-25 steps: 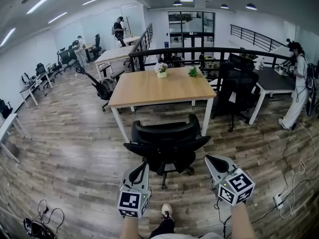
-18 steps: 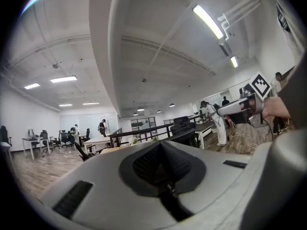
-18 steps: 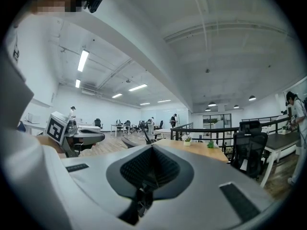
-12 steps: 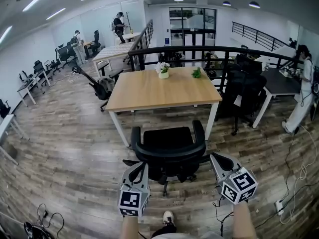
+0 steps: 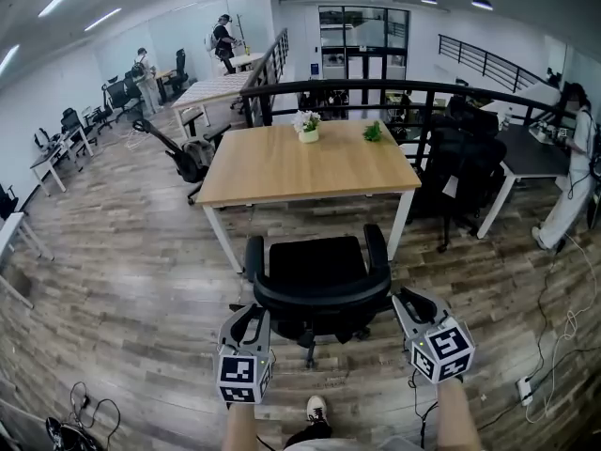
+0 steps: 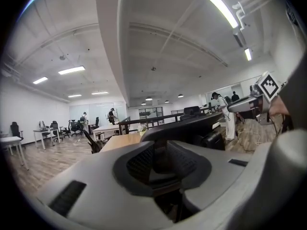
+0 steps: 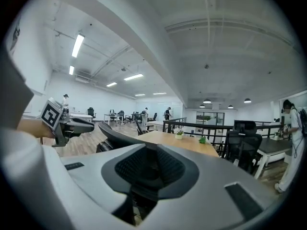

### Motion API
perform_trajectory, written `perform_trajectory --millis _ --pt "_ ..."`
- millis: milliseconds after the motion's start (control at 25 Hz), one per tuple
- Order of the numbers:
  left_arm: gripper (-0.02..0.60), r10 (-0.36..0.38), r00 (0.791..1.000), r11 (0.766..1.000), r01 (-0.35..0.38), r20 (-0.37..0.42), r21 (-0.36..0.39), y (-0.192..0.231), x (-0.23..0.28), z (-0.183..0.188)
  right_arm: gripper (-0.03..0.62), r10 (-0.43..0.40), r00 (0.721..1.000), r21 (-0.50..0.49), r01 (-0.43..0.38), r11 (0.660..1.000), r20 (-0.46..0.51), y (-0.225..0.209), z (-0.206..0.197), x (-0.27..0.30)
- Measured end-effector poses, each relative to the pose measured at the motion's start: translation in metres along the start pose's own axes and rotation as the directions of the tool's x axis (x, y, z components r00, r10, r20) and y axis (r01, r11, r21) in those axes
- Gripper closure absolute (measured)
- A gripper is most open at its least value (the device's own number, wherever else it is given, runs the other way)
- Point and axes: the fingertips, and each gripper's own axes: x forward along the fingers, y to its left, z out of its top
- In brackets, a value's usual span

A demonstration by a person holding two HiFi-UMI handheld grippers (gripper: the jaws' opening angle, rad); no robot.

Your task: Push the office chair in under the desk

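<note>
A black office chair (image 5: 315,272) stands just in front of the wooden desk (image 5: 310,165), its seat facing the desk and its curved backrest toward me. My left gripper (image 5: 246,316) sits at the backrest's left end and my right gripper (image 5: 409,301) at its right end. Both pairs of jaws are opening and stand apart. In the left gripper view the backrest (image 6: 192,124) runs just ahead of the left gripper (image 6: 163,163). In the right gripper view it (image 7: 117,134) lies beyond the right gripper (image 7: 148,170). Nothing is pinched between either pair of jaws.
A white flower pot (image 5: 307,127) and a small green plant (image 5: 373,133) stand on the desk's far side. Another black chair (image 5: 460,172) and a person (image 5: 568,163) are at the right, a tipped chair (image 5: 183,163) at the left. Cables (image 5: 554,346) lie on the floor at the right.
The chair has swung square to the desk and sits nearer to it. Both grippers have come up to the backrest's ends, and their jaws have parted.
</note>
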Motion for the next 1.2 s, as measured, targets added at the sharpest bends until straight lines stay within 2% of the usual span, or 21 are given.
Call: perform_trajectory --millis 120,200,680,920,1200 --pt "0.41 0.004 1.0 1.0 -0.004 -0.023 0.007 0.003 0.009 -0.007 0.449 0.019 0.999 0.005 -0.019 1.0 -0.033 -0.002 -0.01 0.008" --pt "0.388 0.008 1.0 1.0 -0.008 -0.029 0.011 0.005 0.014 -0.012 0.396 0.024 0.998 0.007 -0.024 1.0 -0.051 -0.004 -0.016 0.014" --pt "0.381 0.0 0.997 1.0 -0.001 -0.078 -0.004 0.027 0.042 -0.035 0.393 0.035 0.994 0.08 -0.027 0.996 -0.104 -0.011 -0.037 0.05" --pt "0.347 -0.016 0.996 1.0 0.014 -0.092 -0.018 0.031 0.059 -0.038 0.393 -0.002 0.993 0.088 0.013 0.996 -0.118 -0.026 -0.045 0.062" --pt "0.328 -0.039 0.995 0.998 0.034 -0.092 -0.061 0.039 0.078 -0.042 0.393 0.028 0.992 0.099 -0.016 0.995 -0.123 -0.029 -0.051 0.079"
